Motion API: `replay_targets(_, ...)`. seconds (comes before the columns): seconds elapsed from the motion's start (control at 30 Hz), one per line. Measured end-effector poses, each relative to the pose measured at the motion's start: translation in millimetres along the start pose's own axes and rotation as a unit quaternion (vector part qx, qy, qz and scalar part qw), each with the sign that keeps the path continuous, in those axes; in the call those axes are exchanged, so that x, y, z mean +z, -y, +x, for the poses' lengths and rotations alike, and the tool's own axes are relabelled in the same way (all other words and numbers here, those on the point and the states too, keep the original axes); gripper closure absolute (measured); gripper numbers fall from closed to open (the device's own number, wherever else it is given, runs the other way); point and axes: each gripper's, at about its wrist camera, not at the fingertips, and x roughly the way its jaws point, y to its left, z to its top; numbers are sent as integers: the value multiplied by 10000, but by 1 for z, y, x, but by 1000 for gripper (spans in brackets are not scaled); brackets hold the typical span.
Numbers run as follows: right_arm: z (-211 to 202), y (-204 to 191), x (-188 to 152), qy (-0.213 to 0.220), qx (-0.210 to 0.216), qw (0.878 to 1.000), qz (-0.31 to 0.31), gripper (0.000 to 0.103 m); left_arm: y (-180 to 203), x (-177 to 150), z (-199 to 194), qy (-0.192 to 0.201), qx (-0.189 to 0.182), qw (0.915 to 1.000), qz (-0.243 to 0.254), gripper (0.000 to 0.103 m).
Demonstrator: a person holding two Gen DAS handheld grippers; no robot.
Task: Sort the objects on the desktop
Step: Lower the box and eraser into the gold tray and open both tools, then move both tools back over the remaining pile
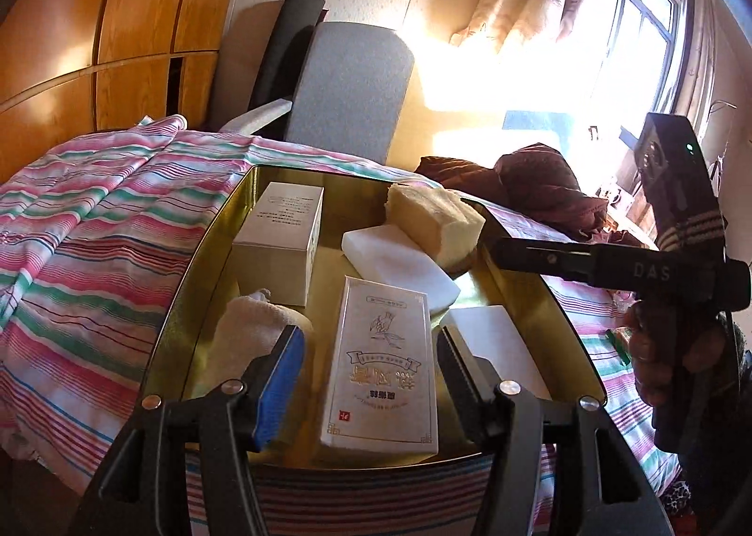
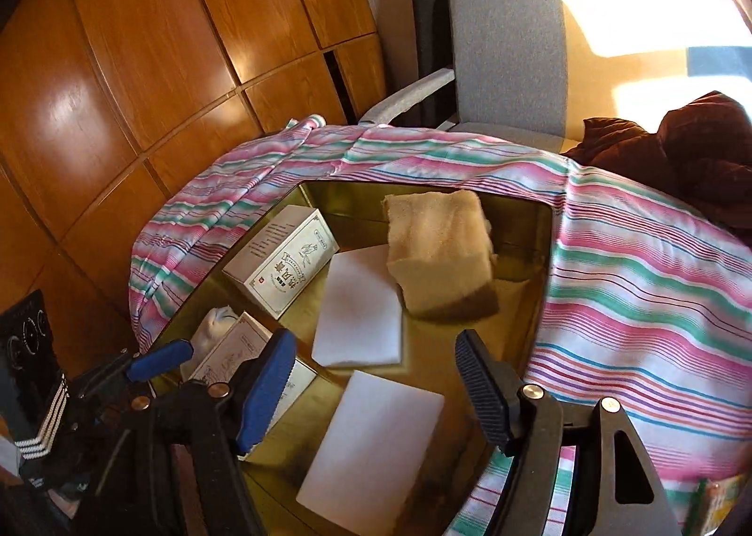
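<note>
gold tin tray (image 1: 197,301) under both spread-jawed grippers, left gripper (image 1: 371,376) over a white box (image 1: 383,371)

Harsh sunlight from the window (image 1: 644,33) blows out the wall; fisheye edges bend, foreground soft.

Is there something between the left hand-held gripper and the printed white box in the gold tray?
Nothing visible. The printed white box lies directly between the open fingers of the left hand-held gripper; the rolled cloth sits beside its left finger.
</note>
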Motion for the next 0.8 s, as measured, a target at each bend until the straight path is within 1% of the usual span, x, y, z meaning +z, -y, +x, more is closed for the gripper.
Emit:
replay_targets(0.13, -40, 33, -34, 254, -231, 9984, 448, 28, 13, 2, -5, 28, -145, 9997, 184, 43)
replay_targets(0.17, -50, 44, -45, 293, -327, 9972, 599, 28, 17, 2, -6, 27, -204, 9995, 247, 43)
replay_targets(0.23, -70, 66, -69, 324, -654, 9938, 842, 28, 30, 2, -6, -7, -354, 9987, 372, 43)
replay_targets(0.37, -108, 110, -118, 437, -1311, 9807, 1384, 28, 69, 1, -1, -153, -717, 9951, 656, 43)
replay_targets(0.43, -125, 127, -141, 522, -1593, 9726, 1609, 28, 99, 1, 3, -234, -977, 9910, 880, 43)
replay_targets(0.5, -138, 138, -161, 585, -1871, 9650, 1745, 28, 130, 0, 8, -317, -1210, 9854, 1158, 43)
replay_targets(0.57, -148, 146, -177, 683, -2140, 9576, 1802, 28, 165, -4, 15, -439, -1380, 9770, 1567, 43)
replay_targets(0.7, -161, 151, -198, 916, -2625, 9456, 1692, 28, 232, -17, 37, -727, -1667, 9546, 2360, 43)
replay_targets(0.8, -164, 153, -207, 984, -2742, 9432, 1598, 28, 271, -25, 52, -836, -1877, 9387, 2766, 43)
